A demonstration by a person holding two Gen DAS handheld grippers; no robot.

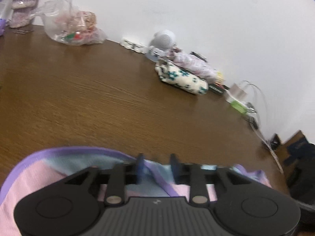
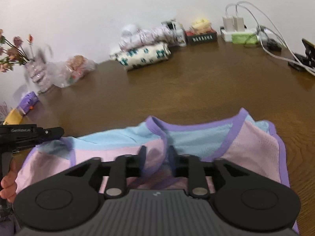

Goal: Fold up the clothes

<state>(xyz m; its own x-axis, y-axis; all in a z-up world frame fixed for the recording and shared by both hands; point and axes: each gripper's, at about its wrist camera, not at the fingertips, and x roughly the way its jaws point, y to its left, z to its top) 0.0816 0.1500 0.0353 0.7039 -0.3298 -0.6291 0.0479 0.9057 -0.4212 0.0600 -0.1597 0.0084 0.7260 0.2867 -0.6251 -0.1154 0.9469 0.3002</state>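
Observation:
A mesh garment (image 2: pixel 252 147) in pink, light blue and purple trim lies bunched at the near edge of the brown wooden table (image 2: pixel 196 90). My right gripper (image 2: pixel 157 153) hovers over its middle with the jaws apart; a fold of purple trim runs up between the fingers without being pinched. My left gripper (image 1: pixel 156 163) is over the same garment (image 1: pixel 39 177), jaws apart too, with a purple edge strip lying loose in the gap. In the right wrist view the left gripper (image 2: pixel 59 132) reaches in from the left over the garment's corner, held by a hand (image 2: pixel 8 179).
Folded clothes, a floral roll (image 1: pixel 183 78) under a pale pink piece (image 1: pixel 196 64), sit by the white wall. A plastic bag (image 1: pixel 72 27) and a vase of flowers (image 2: pixel 37 72) stand far left. Chargers, cables and a power strip (image 2: pixel 242 33) crowd the far right.

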